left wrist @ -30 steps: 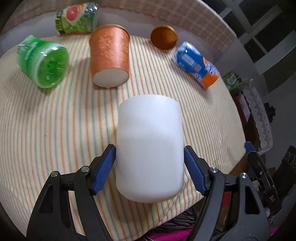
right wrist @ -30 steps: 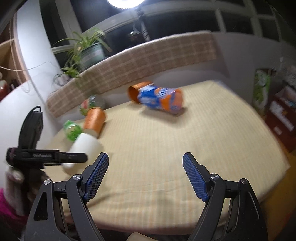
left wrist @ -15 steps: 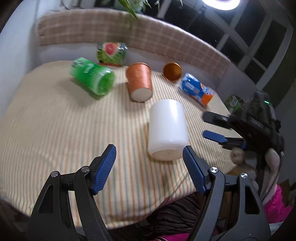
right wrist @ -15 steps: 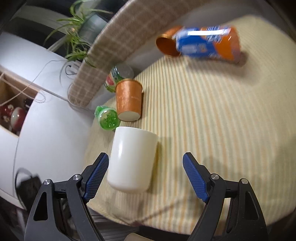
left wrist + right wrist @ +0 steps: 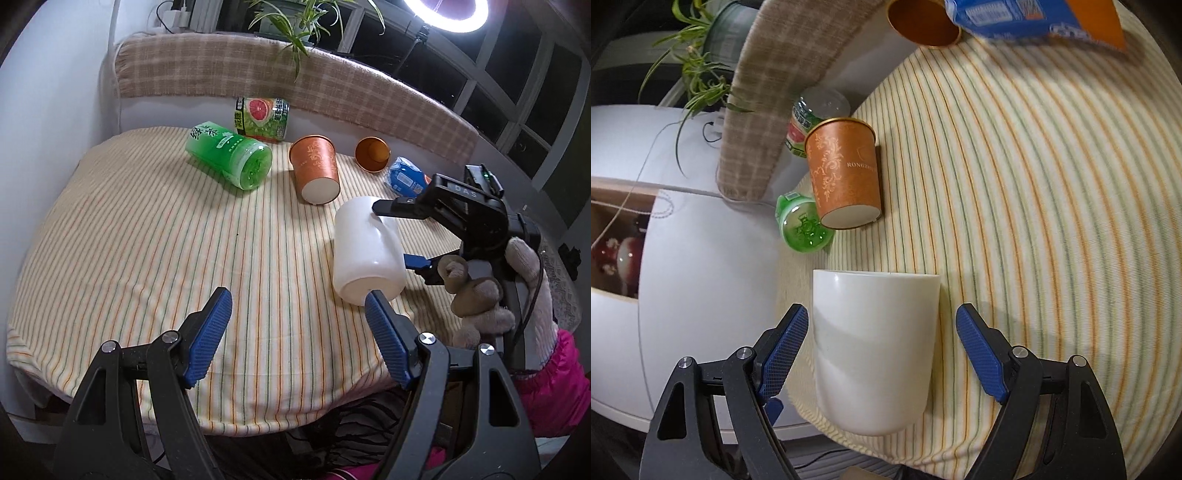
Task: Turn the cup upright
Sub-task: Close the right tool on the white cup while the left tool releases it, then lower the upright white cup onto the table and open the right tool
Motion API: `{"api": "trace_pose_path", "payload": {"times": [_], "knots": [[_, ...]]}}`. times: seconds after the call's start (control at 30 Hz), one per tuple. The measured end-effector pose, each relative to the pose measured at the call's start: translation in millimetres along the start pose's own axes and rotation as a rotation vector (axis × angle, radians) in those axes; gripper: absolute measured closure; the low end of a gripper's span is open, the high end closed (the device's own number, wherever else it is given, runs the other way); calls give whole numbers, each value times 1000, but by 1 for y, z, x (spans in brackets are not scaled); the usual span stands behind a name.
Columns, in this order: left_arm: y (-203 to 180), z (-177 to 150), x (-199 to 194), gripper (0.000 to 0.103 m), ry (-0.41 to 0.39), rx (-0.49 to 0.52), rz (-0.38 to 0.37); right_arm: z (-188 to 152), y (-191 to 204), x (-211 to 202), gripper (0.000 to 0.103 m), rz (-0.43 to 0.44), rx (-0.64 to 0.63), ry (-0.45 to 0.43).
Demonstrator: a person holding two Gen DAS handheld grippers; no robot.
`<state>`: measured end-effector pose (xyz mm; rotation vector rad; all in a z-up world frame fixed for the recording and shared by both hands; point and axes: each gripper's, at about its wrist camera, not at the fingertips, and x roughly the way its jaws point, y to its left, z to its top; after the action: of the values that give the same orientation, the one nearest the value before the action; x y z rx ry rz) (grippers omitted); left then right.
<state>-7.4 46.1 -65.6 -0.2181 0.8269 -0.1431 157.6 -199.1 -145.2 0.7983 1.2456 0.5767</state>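
A plain white cup [image 5: 364, 254] lies on its side on the striped tablecloth [image 5: 147, 251], base toward the table's near edge. In the right wrist view the white cup [image 5: 875, 347] sits between the open jaws of my right gripper [image 5: 882, 354], with small gaps on both sides. The left wrist view shows the right gripper [image 5: 400, 236] straddling the cup from the right. My left gripper [image 5: 297, 332] is open and empty, pulled back above the table's near edge, left of the cup.
An orange paper cup [image 5: 316, 168] lies on its side behind the white cup. A green bottle [image 5: 229, 158], a grapefruit can [image 5: 262, 118], a small orange cup [image 5: 372, 153] and a blue-orange can [image 5: 404, 181] lie at the back. The table edge is close below the white cup [image 5: 849, 439].
My left gripper has drawn back and up from the white cup. My right gripper has moved in and now has the cup between its open jaws.
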Motion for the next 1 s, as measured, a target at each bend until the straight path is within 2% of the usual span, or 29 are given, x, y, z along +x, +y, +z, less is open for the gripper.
{"api": "trace_pose_path", "payload": {"times": [0.13,0.2,0.53,0.73,1.0], "knots": [[-2,0,-4,26,-9,7,-1,1,0,9,21,16,11,20],[-3,0,-6,26,-13,7,-1,0,1,11,28,23,5,29],[0,1,-11,26,-25,-1,4,0,8,14,29,9,-33,26],[-1,1,-11,26,-26,4,0,-4,15,3,29,-17,-112,-17],[-4,2,-8,26,-22,3,-7,-7,28,-15,29,-86,-245,-116]]}}
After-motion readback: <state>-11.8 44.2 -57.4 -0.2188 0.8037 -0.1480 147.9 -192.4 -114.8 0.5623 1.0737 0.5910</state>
